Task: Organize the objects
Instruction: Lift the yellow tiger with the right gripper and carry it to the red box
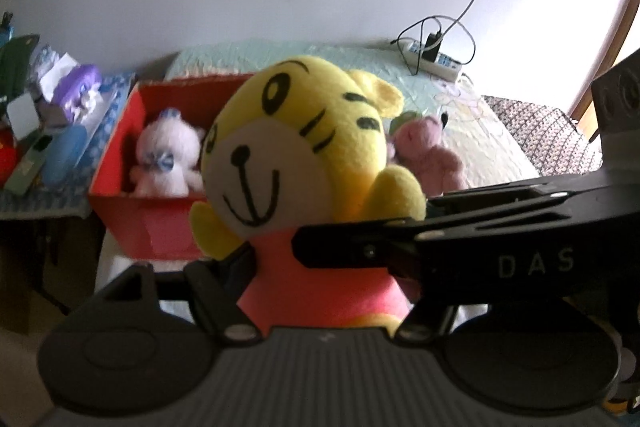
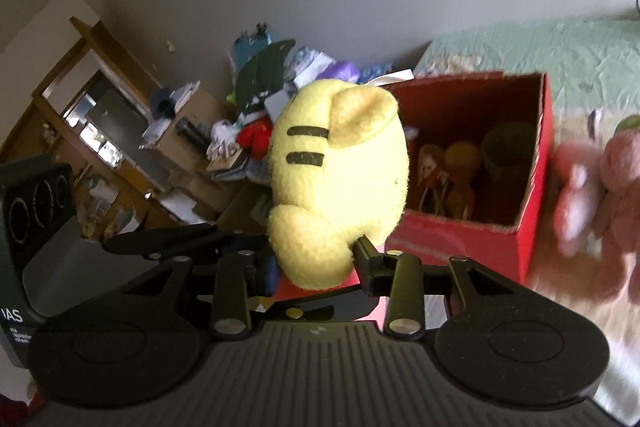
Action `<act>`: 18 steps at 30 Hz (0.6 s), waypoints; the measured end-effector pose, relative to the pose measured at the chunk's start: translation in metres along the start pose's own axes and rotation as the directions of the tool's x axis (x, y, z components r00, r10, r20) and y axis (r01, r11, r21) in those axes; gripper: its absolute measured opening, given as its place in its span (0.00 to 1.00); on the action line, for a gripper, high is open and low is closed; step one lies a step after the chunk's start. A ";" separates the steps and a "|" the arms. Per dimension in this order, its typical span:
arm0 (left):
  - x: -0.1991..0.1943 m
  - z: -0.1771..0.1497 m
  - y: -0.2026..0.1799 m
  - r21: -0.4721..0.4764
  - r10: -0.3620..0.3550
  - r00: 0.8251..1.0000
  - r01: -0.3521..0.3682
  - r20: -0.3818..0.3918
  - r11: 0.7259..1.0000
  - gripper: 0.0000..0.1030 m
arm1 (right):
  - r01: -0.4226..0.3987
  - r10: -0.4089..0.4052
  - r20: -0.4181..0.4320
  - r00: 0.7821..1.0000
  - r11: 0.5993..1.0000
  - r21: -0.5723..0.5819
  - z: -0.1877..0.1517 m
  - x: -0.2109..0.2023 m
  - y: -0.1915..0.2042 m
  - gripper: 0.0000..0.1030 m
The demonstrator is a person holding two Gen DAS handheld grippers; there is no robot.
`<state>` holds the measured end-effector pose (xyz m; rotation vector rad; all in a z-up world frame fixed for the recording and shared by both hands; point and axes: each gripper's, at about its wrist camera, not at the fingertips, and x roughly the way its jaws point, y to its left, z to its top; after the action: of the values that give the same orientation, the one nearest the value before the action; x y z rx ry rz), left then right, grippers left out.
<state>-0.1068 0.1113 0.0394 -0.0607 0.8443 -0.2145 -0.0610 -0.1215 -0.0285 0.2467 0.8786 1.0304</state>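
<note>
both tools (image 1: 320, 267) (image 2: 316, 259) clamp tiger plush (image 1: 304, 147) beside box (image 1: 120, 203).

**Tiger toy held up before the red box**

The left gripper (image 1: 320, 291) was closed on the pink body of a yellow tiger toy (image 1: 304, 147), whose smiling face was turned to the camera. The right gripper (image 1: 400, 247) reached in from the right, its black fingers (image 1: 344, 243) lying across the toy's body just under its paw. Behind the toy stood an open red box (image 1: 120, 203) with a white plush toy (image 1: 170, 155) inside. A pink plush toy (image 1: 430, 155) lay on the pale green bedspread (image 1: 460, 115) to the right, and a power strip (image 1: 434, 61) with cables sat by the wall.
</note>
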 end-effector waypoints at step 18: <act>0.063 0.072 0.030 0.106 -0.191 0.981 0.187 0.027 0.977 0.68 | 0.259 -0.272 0.139 0.952 0.960 0.107 0.040 0.046 -0.008 0.39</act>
<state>-0.0071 0.1248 0.0367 -0.0480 0.7893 -0.4344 -0.0161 -0.0789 -0.0309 0.2690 0.7944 0.7136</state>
